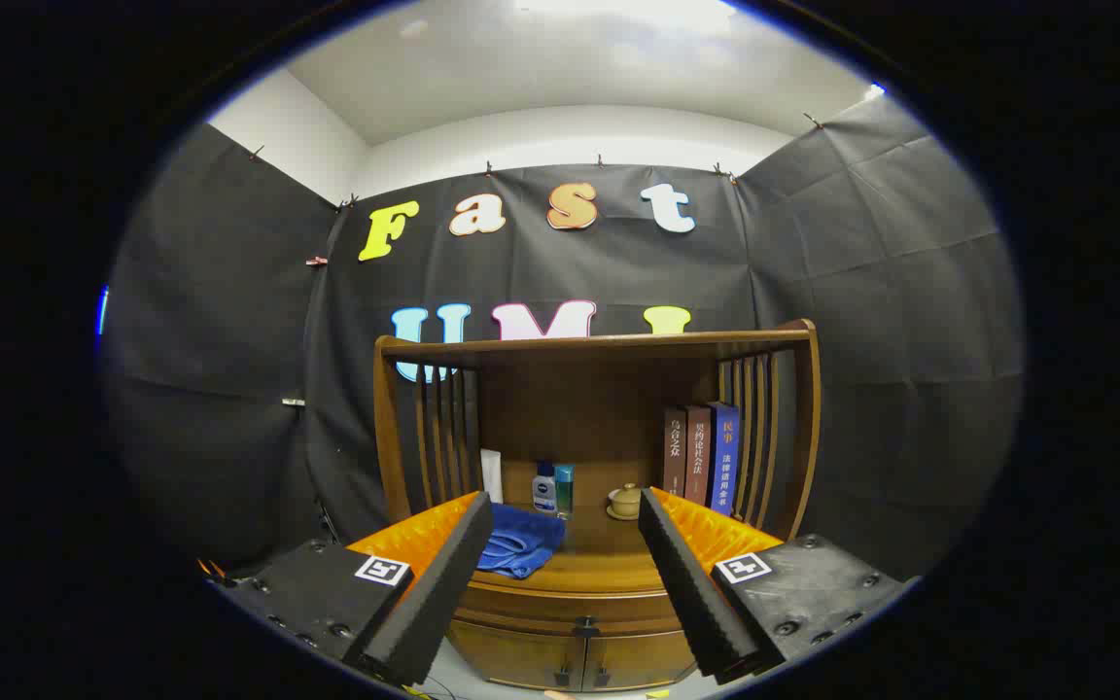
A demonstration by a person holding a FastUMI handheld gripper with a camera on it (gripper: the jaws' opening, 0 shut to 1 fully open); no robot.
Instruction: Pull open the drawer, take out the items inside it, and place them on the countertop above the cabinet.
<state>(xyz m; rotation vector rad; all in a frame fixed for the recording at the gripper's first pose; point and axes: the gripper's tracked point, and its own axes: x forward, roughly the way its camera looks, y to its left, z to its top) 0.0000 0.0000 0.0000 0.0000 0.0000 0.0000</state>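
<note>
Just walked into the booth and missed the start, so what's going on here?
A hand-held gripper hovers with its fingers open in front of a brown wooden cabinet, holding nothing. The drawer under the countertop looks shut. A folded blue cloth, two small bottles, a lidded cup and three books sit on the countertop.

Gripper (565,574) spread wide, drawer (579,611) front unblocked between fingers, towel (519,544), bottles (553,488), books (701,457) crowded countertop (599,559) (middle free)

Bright light falls from a glaring white patch on the ceiling (618,19), washed out to plain white. The cabinet (597,408) interior sits in soft shadow beneath its top. Fisheye distortion bows straight lines near the rim. The centre is sharp; the gripper (565,515), fingers spread apart, looks slightly soft.
</note>
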